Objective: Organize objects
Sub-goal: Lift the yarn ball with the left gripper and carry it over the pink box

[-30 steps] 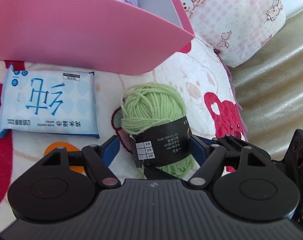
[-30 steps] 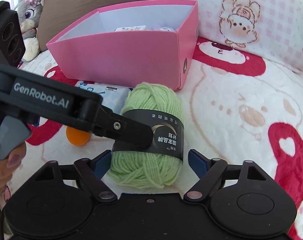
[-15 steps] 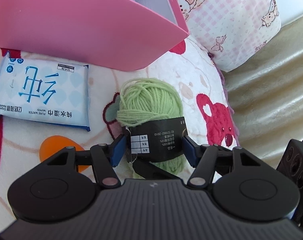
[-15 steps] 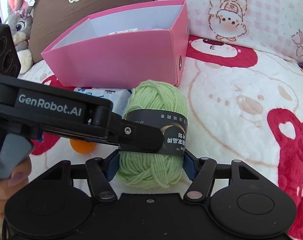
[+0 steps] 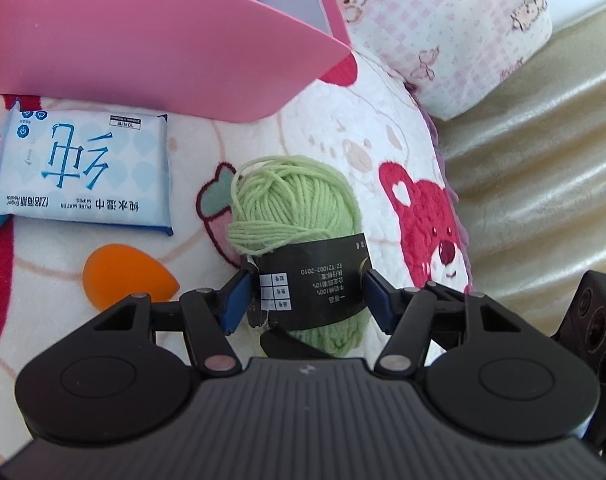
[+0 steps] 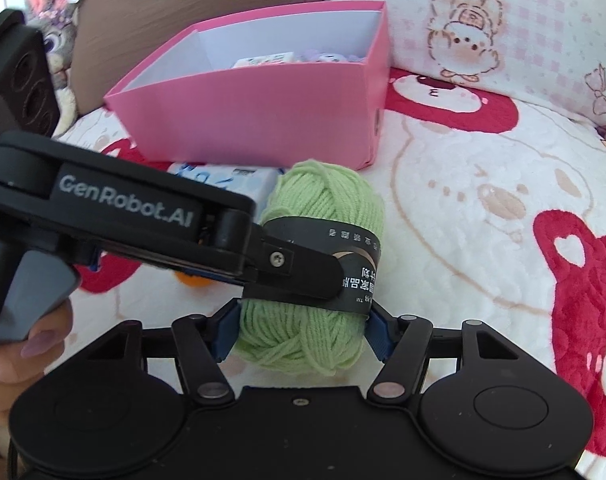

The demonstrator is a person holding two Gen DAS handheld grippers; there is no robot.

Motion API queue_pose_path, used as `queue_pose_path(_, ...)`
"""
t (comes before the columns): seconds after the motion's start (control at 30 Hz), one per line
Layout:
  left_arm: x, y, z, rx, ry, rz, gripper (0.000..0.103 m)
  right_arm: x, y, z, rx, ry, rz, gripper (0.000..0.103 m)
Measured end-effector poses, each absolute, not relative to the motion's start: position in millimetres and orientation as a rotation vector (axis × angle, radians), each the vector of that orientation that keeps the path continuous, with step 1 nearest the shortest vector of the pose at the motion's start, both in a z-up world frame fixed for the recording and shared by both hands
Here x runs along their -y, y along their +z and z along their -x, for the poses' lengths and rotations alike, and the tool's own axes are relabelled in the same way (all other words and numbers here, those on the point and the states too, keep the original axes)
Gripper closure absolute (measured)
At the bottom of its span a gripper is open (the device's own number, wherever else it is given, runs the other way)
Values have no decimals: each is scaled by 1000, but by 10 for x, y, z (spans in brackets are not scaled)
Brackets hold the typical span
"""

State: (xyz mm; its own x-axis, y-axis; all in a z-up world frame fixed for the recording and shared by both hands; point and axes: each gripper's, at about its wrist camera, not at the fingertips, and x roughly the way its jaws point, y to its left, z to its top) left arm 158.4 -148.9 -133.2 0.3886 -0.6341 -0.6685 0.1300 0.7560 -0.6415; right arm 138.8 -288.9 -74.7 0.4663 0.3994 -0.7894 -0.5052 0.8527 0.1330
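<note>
Evidently a shared grip: left gripper [image 5: 305, 302] and right gripper [image 6: 301, 330], jaws just closed, both clamp the green yarn skein [image 6: 323, 240] on the blanket [image 6: 463, 216]; pink box [image 6: 255, 120] just behind, likely its destination.

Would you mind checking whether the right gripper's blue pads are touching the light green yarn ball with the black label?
Touching. In the right wrist view, the right gripper has both blue pads pressed against the yarn ball's lower sides, with no gap visible.

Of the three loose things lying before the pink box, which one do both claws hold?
The green yarn ball with the black label. Both claws are shut on it; the wipes pack and orange sponge lie untouched.
</note>
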Motion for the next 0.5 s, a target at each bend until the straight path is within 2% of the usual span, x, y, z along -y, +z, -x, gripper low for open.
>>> queue_pose_path(0.5, 1370, -880, -1218, -1040, -525, 481, 43, 2714, -414, -973, -888, 565, 217, 35)
